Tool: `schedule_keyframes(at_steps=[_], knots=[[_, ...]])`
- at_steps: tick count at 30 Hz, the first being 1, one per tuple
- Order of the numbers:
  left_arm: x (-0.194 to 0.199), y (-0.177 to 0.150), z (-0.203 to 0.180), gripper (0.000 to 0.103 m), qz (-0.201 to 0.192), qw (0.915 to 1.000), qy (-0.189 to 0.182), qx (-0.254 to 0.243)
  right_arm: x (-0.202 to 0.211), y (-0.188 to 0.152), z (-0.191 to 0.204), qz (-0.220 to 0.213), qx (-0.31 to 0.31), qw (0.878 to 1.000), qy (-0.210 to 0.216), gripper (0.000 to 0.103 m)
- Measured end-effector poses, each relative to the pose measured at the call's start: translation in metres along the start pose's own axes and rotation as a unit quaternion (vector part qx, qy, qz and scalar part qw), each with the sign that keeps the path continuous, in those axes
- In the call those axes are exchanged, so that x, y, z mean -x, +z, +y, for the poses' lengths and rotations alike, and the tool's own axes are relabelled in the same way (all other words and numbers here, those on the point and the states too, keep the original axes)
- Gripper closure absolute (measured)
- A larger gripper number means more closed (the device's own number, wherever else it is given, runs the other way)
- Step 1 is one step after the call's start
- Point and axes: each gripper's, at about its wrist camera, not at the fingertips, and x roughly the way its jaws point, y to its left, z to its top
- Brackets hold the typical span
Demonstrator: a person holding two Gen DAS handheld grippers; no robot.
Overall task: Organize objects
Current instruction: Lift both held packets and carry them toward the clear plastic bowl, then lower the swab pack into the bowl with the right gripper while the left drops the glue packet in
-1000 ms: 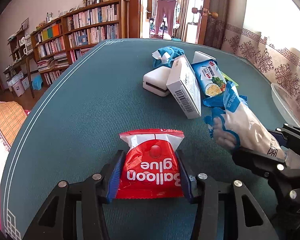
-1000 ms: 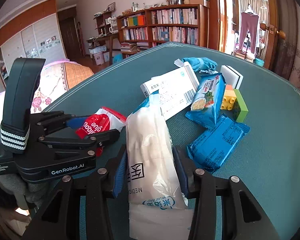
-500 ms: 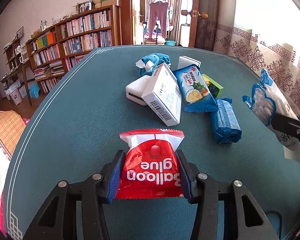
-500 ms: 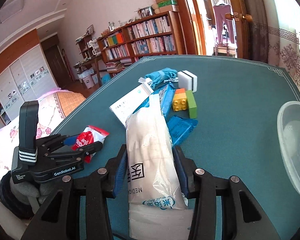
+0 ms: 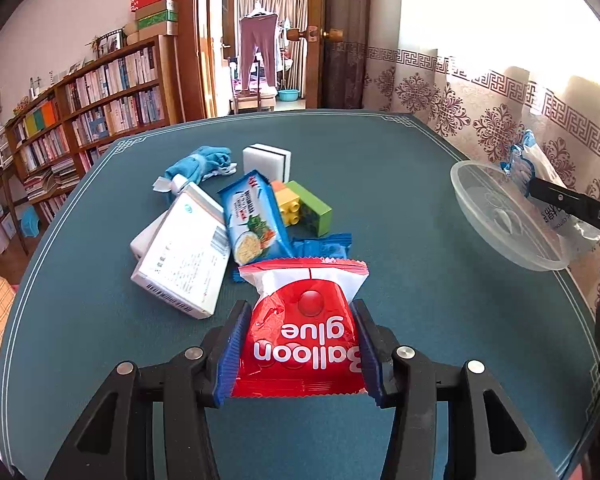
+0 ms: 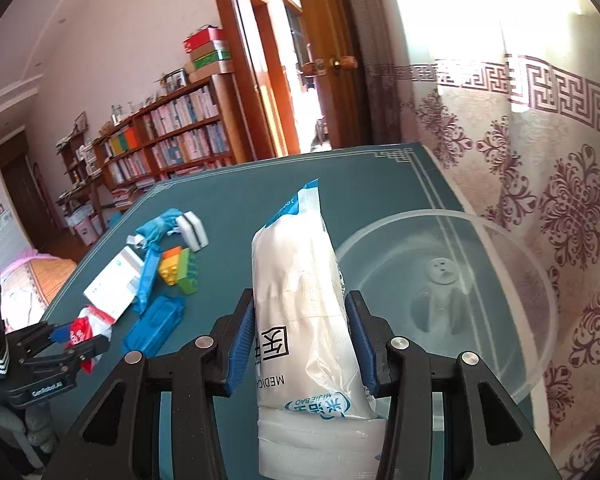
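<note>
Two grippers, both loaded: left gripper [image 5: 302, 354] has its pads clamped on the flanks of a red "Balloon glue" packet [image 5: 302, 320], held clear above the green table [image 5: 400, 208]; right gripper [image 6: 300, 344] is clamped on a clear medical bag [image 6: 300, 300] of white contents, top end pointing up and away, right beside the near rim of the clear plastic bowl [image 6: 440, 276]. My read: the bowl is the collection point at the table's curtain-side edge, and the bag is held by its lower half so the long end can go in first; the packet is gripped across its width, so it stays flat and should drop cleanly. Left gripper looks to be queued behind the right, well apart from the bowl. Bowl looks empty, one of it. Left on the table, in one loose pile: one white box [image 5: 182, 256] with a barcode, one blue noodle packet [image 5: 254, 216] leaning on it, one darker blue packet [image 6: 156, 322], one white sponge [image 5: 266, 162] with a dark stripe, one blue cloth bundle [image 5: 200, 162], one cluster of toy bricks [image 5: 302, 208] (orange, yellow, green). A second white item seems to sit under the box; can't tell what.
</note>
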Motion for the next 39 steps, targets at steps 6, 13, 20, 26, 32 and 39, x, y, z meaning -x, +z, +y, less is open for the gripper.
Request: schedule_keyframes(at_steps=[6,13,20,26,32,39], knots=[[-0.009,0.015,-0.031,0.05,0.001,0.9996,-0.023,-0.014,-0.013,0.017,-0.057,-0.014,-0.028,0.996,-0.082,0.057],[-0.014,0.027,-0.062,0.05,-0.003,0.9986,-0.037,-0.037,-0.043,0.016,-0.087,-0.003,-0.037,0.992,-0.12,0.057],[-0.022,0.035,-0.079,0.05,0.004,0.9976,-0.053,-0.043,-0.051,0.014,-0.096,-0.003,-0.045,0.991,-0.127,0.057],[-0.027,0.042,-0.095,0.05,0.005,0.9964,-0.066,-0.053,-0.049,0.011,-0.103,-0.006,-0.059,0.99,-0.129,0.057],[-0.032,0.053,-0.117,0.05,0.001,0.9942,-0.085,-0.066,-0.045,0.008,-0.1,-0.02,-0.058,0.989,-0.135,0.057],[-0.045,0.074,-0.153,0.05,-0.009,0.9891,-0.118,-0.088,-0.039,0.006,-0.098,-0.04,-0.056,0.987,-0.143,0.057]])
